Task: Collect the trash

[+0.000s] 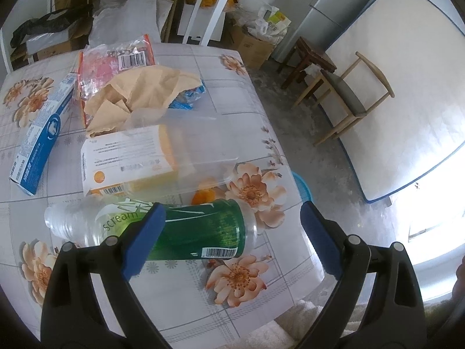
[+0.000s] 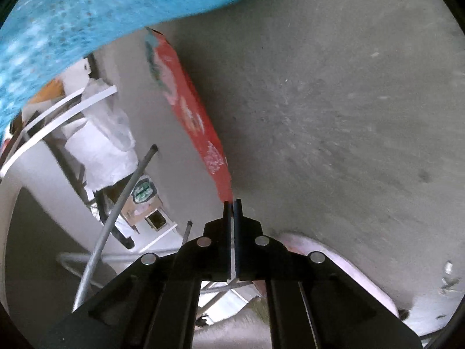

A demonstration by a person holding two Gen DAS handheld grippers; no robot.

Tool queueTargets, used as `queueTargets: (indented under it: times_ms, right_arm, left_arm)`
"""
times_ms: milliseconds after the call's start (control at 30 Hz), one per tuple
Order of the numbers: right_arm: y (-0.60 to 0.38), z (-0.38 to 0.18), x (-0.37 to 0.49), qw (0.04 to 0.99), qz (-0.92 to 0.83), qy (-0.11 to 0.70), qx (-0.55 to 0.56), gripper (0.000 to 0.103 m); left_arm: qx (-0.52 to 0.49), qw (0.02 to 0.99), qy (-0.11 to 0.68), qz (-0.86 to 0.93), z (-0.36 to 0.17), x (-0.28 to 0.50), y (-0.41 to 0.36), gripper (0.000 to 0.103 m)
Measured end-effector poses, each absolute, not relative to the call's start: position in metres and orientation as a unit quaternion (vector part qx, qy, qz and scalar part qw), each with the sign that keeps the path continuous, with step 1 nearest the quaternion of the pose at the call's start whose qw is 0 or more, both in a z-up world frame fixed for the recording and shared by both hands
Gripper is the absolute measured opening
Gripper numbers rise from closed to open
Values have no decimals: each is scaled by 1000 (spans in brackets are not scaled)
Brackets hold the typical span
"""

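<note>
Left gripper [image 1: 229, 218] wide apart, clamped on nothing, hovering over the floral tablecloth [image 1: 255, 104]. Right under and between the fingers: a clear plastic bottle [image 1: 151, 229] with a green label, lying flat, long axis running crosswise to the claw, cap end poking out past the left finger, base toward the right one. So probably needs a wrist roll or a grab across the narrow body, not along it. Just beyond the bottle, further ahead of the claw: an orange-and-white carton [image 1: 128, 160] under a clear plastic tray [image 1: 186, 142], then crumpled tan paper [image 1: 139, 93], a red snack bag [image 1: 110, 61], and a blue box [image 1: 43, 133] off to the far left. Right gripper [image 2: 232, 202] pinched tight on the tip of a red carton [image 2: 189, 107], which sticks straight out ahead along the fingers, up toward a blue mesh basket [image 2: 72, 14] above and ahead-left, bare concrete floor [image 2: 348, 116] behind it. Looks like that one's headed for the basket; bottle clearly the left hand's job, being way nearer.
</note>
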State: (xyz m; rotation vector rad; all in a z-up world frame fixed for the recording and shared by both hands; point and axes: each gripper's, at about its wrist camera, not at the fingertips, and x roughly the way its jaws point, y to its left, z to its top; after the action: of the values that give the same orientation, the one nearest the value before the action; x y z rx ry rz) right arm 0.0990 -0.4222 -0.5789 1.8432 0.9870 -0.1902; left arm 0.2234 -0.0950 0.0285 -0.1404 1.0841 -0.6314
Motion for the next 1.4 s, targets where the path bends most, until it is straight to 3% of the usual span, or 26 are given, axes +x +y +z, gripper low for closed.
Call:
queueTargets:
  times_ms: [200, 433, 600, 700, 767, 800, 967, 1033, 1267, 1300, 1367, 1400]
  right_arm:
    - [-434, -513, 60, 552, -63, 419, 718, 1]
    - [-447, -395, 60, 677, -57, 516, 521, 1]
    - [-458, -365, 54, 692, -53, 551, 463, 2]
    - [-464, -386, 55, 671, -50, 546, 500, 8]
    - [-463, -419, 62, 643, -62, 546, 533, 39]
    - [-462, -438, 65, 629, -68, 543, 553, 43]
    - [-456, -537, 69, 535, -115, 531, 647, 45]
    - [-457, -563, 66, 508, -142, 517, 674, 50]
    - [-454, -605, 75, 463, -145, 488, 725, 54]
    - [-453, -607, 78, 462, -144, 487, 727, 56]
    - [-454, -607, 81, 461, -138, 478, 735, 70]
    - [-454, -607, 83, 461, -136, 480, 734, 70]
  left_arm:
    - [-69, 809, 493, -312, 33, 221, -96, 90]
    - [-94, 807, 469, -345, 42, 210, -94, 90]
    - [-103, 809, 447, -369, 47, 195, -89, 90]
    - [-101, 811, 442, -370, 46, 189, -82, 90]
    - [-98, 811, 447, -364, 42, 189, -78, 90]
    - [-98, 811, 450, -361, 40, 189, -76, 90]
    - [-91, 814, 466, -335, 35, 200, -64, 90]
    - [-88, 815, 472, -324, 32, 204, -61, 90]
    - [-82, 813, 495, -296, 19, 221, -60, 90]
    - [-80, 812, 497, -295, 18, 223, -61, 90]
    - [-77, 812, 499, -294, 16, 224, -64, 90]
    - [-76, 812, 499, -294, 16, 224, -66, 90]
